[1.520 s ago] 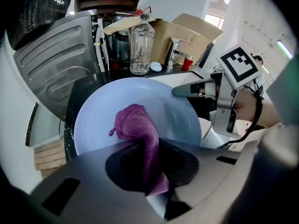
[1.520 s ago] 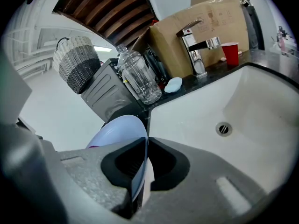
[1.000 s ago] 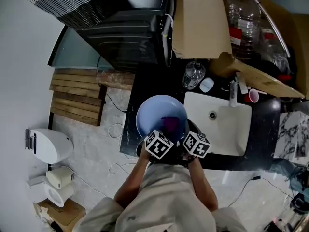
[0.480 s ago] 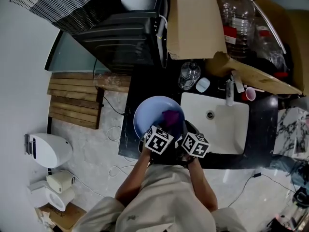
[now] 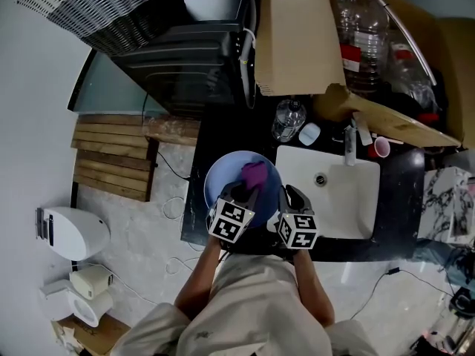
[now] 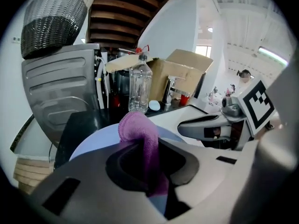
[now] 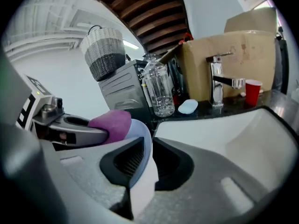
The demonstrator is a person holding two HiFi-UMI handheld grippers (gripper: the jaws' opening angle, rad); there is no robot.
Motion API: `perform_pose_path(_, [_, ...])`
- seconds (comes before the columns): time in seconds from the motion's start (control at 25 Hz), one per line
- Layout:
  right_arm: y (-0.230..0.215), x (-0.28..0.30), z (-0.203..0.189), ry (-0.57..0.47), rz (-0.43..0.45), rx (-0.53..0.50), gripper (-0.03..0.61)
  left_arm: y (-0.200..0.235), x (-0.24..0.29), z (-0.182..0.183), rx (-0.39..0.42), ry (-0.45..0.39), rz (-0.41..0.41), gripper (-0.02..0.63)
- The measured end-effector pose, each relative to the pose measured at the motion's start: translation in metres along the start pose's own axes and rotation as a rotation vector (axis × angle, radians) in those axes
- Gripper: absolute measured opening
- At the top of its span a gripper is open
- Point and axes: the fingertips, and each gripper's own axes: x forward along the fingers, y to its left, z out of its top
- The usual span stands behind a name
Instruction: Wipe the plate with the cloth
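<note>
A pale blue plate (image 5: 223, 178) is held above the black counter, left of the sink. My right gripper (image 5: 286, 199) is shut on the plate's rim (image 7: 142, 143), which runs between its jaws. My left gripper (image 5: 243, 193) is shut on a purple cloth (image 5: 254, 173), and the cloth (image 6: 140, 129) bulges out past the jaws and rests on the plate (image 6: 93, 141). In the right gripper view the cloth (image 7: 111, 123) sits against the plate's face, with the left gripper (image 7: 84, 130) behind it.
A white sink (image 5: 338, 199) with a tap (image 5: 349, 145) lies right of the plate. A clear bottle (image 5: 288, 117), a pale soap bar (image 5: 309, 133), a red cup (image 5: 381, 148) and cardboard boxes (image 5: 297, 35) stand at the back. A dark appliance (image 5: 185, 58) is at back left.
The left gripper has drawn back toward the person and leftward, and the cloth has moved up across the plate. The right gripper has shifted slightly, still holding the rim.
</note>
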Motion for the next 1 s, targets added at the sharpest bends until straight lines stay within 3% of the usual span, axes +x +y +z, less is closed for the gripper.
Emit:
perform_pose_path(0.52, [0.016, -0.035, 0.048, -0.154, 0.032, -0.197, 0.043, 0.011, -0.035, 0.029, 0.036, -0.202, 0.057, 0.059])
perform_pose_path(1.0, [0.028, -0.056, 0.053, -0.181, 0.010, -0.236, 0.043, 0.007, -0.057, 0.036, 0.053, -0.294, 0.036, 0.058])
